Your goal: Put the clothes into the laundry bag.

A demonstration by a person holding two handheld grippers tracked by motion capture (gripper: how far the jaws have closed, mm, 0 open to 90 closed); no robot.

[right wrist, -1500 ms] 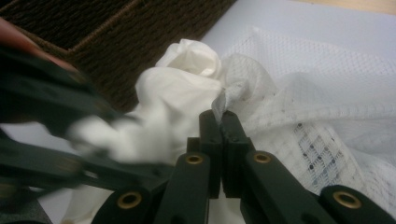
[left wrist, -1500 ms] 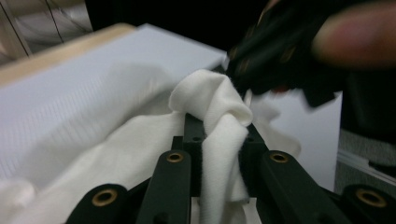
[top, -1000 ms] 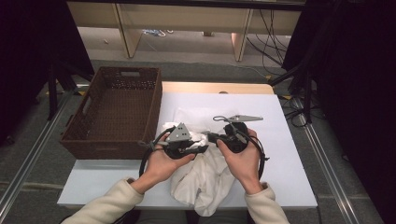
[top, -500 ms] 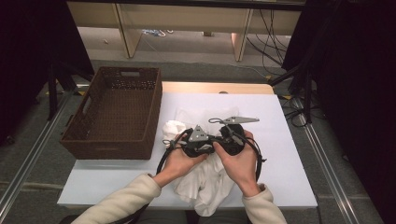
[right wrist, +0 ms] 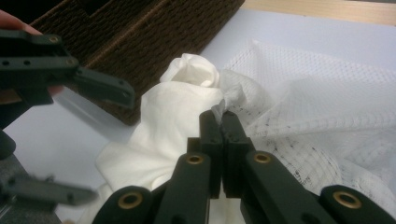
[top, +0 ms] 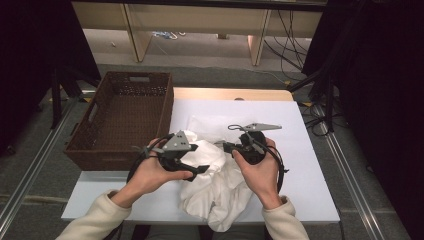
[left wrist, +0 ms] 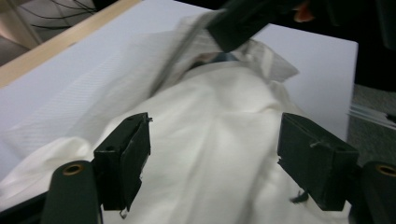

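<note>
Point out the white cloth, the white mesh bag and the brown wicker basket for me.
Crumpled white cloth (top: pixel 220 192), high view, on its lower folds.
White mesh laundry bag (right wrist: pixel 322 98), right gripper view, on its flat netting.
Brown woven wicker basket (top: pixel 95 150), high view, on its near wall.

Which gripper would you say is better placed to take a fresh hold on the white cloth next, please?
Left. The left gripper hangs open over the white cloth, while the right gripper is shut on a fold beside the mesh bag.
</note>
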